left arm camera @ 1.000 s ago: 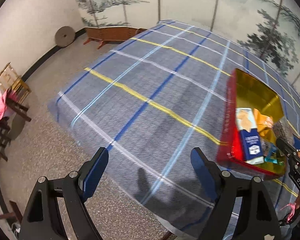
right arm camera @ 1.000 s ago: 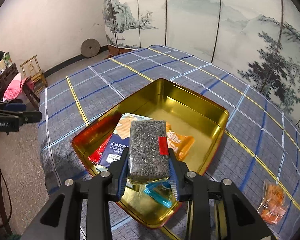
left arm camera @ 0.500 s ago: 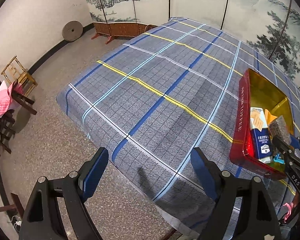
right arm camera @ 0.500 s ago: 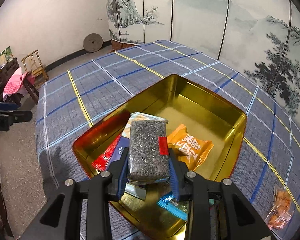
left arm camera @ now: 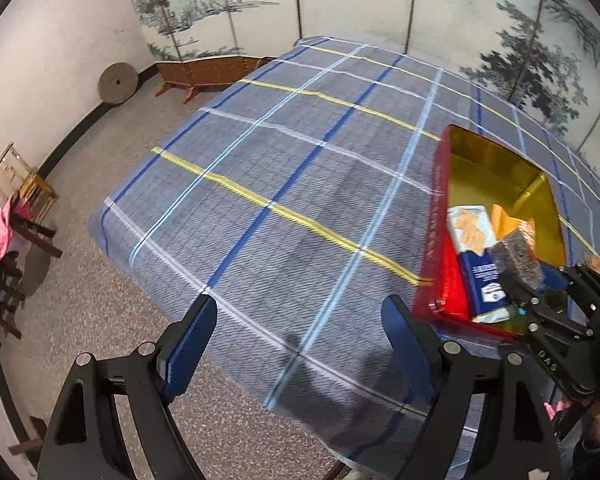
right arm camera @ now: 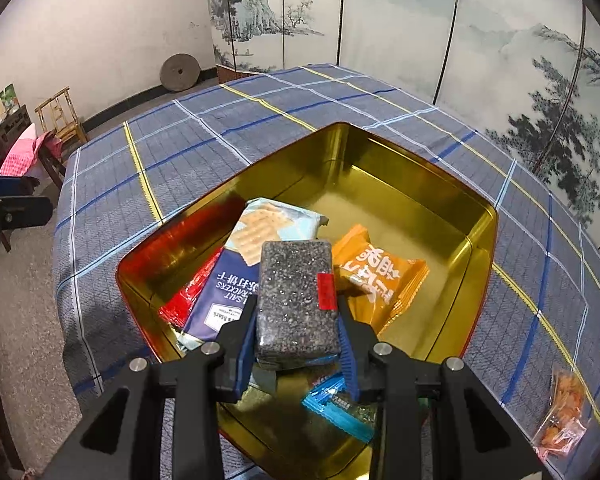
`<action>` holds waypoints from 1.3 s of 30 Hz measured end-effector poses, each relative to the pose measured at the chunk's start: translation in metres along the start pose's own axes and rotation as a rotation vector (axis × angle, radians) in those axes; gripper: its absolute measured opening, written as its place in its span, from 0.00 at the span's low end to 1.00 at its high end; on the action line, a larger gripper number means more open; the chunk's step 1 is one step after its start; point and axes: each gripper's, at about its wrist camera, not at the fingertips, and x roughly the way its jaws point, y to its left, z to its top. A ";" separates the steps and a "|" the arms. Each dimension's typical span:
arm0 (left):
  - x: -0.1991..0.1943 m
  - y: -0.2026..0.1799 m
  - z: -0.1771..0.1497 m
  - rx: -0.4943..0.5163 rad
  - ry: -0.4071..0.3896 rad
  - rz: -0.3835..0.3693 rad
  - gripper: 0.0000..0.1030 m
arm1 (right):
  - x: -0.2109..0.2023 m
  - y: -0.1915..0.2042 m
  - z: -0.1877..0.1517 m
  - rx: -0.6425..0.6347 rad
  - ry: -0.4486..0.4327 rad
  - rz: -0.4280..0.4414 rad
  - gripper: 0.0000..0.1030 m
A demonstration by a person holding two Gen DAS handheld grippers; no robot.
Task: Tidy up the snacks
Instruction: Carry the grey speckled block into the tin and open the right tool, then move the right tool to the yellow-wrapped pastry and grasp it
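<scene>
We've got the speckled grey snack bar clamped betw. the right gripper pads, held just above the near end of the gold tin, red sticker on its right edge. Under and beside it in the tin: blue cracker pack w/ a red wrapper at its left, orange packet to the right, small light-blue wrapper near the front wall. Tin sits on the plaid cloth; one clear bag of orange snacks lies well apart, far right on the cloth. Our left gripper hangs w/ jaws wide apart, nothing betw. them, over the cloth's near edge, left of the tin.
</scene>
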 end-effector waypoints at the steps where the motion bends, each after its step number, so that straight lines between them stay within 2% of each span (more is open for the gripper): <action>1: 0.000 -0.003 0.001 0.007 -0.002 -0.003 0.79 | -0.001 0.000 0.000 -0.002 0.000 0.000 0.35; 5: -0.002 -0.017 0.004 0.044 -0.006 -0.012 0.79 | -0.014 0.001 0.000 -0.017 -0.035 -0.013 0.46; 11: -0.010 -0.041 0.005 0.093 -0.021 -0.047 0.79 | -0.046 -0.008 -0.003 0.011 -0.087 -0.008 0.48; 16: -0.016 -0.071 0.004 0.145 -0.037 -0.098 0.80 | -0.080 -0.031 -0.022 0.075 -0.124 -0.038 0.49; 23: -0.025 -0.123 -0.002 0.249 -0.047 -0.163 0.80 | -0.119 -0.089 -0.078 0.176 -0.109 -0.175 0.49; 28: -0.029 -0.154 -0.008 0.305 -0.046 -0.192 0.80 | -0.147 -0.159 -0.130 0.338 -0.071 -0.282 0.49; 32: -0.028 -0.178 -0.013 0.348 -0.029 -0.207 0.80 | -0.155 -0.200 -0.168 0.408 -0.019 -0.378 0.49; 35: -0.029 -0.197 -0.020 0.376 -0.009 -0.221 0.80 | -0.153 -0.222 -0.192 0.452 0.025 -0.407 0.49; 39: -0.032 -0.221 -0.028 0.412 0.004 -0.243 0.80 | -0.145 -0.237 -0.214 0.493 0.052 -0.400 0.49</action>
